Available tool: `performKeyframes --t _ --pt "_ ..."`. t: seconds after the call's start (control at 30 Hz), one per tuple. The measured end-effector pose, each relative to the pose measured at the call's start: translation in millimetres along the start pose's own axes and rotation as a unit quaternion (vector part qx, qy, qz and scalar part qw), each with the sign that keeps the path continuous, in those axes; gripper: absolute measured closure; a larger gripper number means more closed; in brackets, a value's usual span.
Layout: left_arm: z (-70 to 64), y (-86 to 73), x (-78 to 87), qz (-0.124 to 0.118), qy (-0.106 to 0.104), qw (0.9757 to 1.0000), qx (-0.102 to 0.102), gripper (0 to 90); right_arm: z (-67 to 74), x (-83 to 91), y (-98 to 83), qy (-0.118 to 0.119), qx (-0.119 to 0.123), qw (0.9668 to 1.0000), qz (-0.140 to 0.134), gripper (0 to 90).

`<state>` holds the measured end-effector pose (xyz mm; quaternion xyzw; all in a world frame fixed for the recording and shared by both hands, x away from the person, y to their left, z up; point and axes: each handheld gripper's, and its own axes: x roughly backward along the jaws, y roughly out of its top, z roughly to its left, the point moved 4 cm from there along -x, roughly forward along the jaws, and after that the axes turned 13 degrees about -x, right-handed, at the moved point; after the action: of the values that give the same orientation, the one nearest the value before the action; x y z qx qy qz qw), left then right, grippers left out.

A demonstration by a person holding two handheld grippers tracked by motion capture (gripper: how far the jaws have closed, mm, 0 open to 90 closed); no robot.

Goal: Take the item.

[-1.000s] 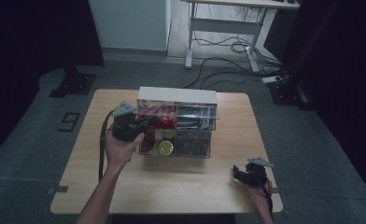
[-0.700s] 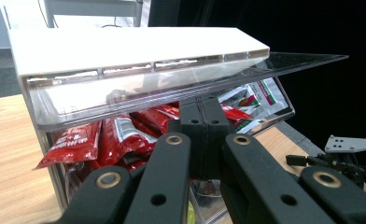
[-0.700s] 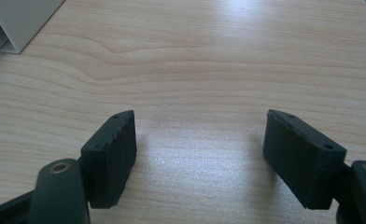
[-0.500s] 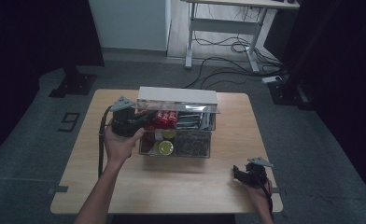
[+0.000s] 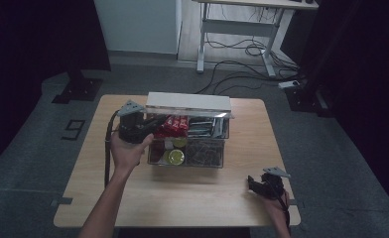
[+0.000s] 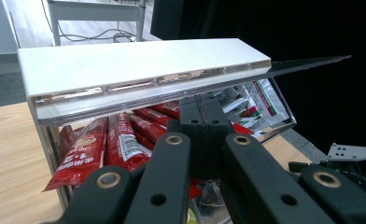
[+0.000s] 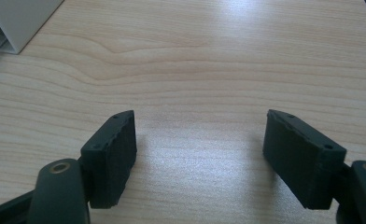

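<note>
With your left gripper (image 6: 202, 135) clenched, apparently empty, over the red sachets (image 6: 118, 142) in the clear organizer box (image 5: 210, 161) mid-table, part its jaws before dipping under the lid (image 5: 188, 101), leaving your right gripper (image 7: 200, 154) released on the table (image 7: 209, 56).

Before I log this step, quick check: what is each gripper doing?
Left gripper: jaws shut together, nothing seen between them, tips at the red packets under the organizer's lid.
Right gripper: open, empty, over the bare table.
</note>
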<state>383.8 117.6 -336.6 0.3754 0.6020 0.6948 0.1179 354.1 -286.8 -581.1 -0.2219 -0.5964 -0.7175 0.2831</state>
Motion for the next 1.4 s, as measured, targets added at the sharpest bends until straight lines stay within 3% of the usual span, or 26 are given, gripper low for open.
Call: performKeyframes --t 0.3,0.6,0.87,1.4 --pt "0.9 1.6 -1.9 -0.001 0.0 1.0 0.0 90.0 0.2 1.5 -0.5 0.0 -0.001 1.0 -0.003 31.8" --pt "0.4 2.5 -5.9 0.001 -0.004 1.0 -0.004 90.0 11.7 15.2 8.1 0.034 -0.006 0.999 -0.027 37.9" --pt "1.6 2.8 -8.6 -0.001 -0.008 1.0 -0.004 90.0 34.6 43.3 30.6 0.076 0.002 0.9951 -0.064 42.6" --pt "2.3 4.5 -9.2 0.0 -0.011 0.9999 -0.002 90.0 69.9 75.2 71.2 0.128 0.031 0.9861 -0.102 48.5"
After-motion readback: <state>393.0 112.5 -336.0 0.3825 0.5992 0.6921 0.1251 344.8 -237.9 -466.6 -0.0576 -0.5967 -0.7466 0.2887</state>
